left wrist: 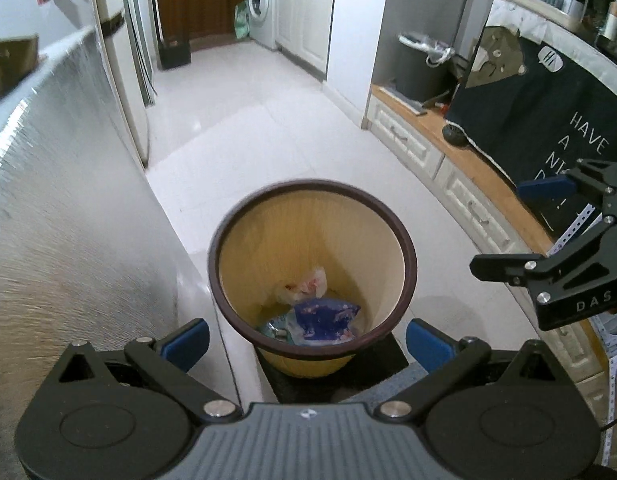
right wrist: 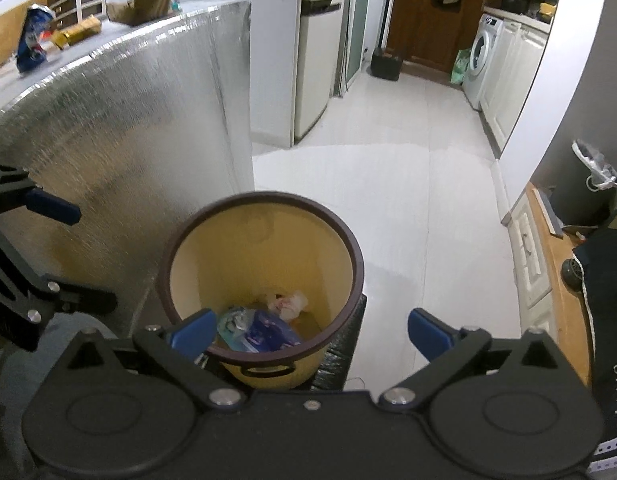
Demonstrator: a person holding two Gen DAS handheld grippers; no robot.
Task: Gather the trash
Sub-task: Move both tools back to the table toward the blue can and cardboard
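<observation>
**Both grippers wide apart over a bin with trash in it**

Nearest the lens in each wrist view is the gripper's own black body, its two blue-padded fingers spread far to either side. Between the fingers of the left gripper [left wrist: 306, 342] sits nothing but air — the pads stand well apart, and the yellow bin [left wrist: 392, 240] with its dark brown rim shows through the gap below. The right gripper [right wrist: 312, 330] stands the same way, jaws at their widest and empty, with the bin beneath it; its left pad overlaps the bin's near rim in the picture.

At the bottom of the bin lie a blue patterned wrapper [left wrist: 326, 316], a crumpled white-and-red piece of plastic [left wrist: 304, 286] behind it, and a pale teal packet [right wrist: 236, 320] beside the blue one. All three rest on the bin floor, touching or nearly so.

The bin stands on a dark mat on pale floor tiles, just beside a counter clad in silvery foil [right wrist: 120, 152]. On that counter's top, well apart from the bin, a blue snack bag [right wrist: 32, 36] stands upright, with a gold packet [right wrist: 78, 32] and a brown crumpled bag [right wrist: 138, 6] farther along — none of them touched by either gripper.
</observation>
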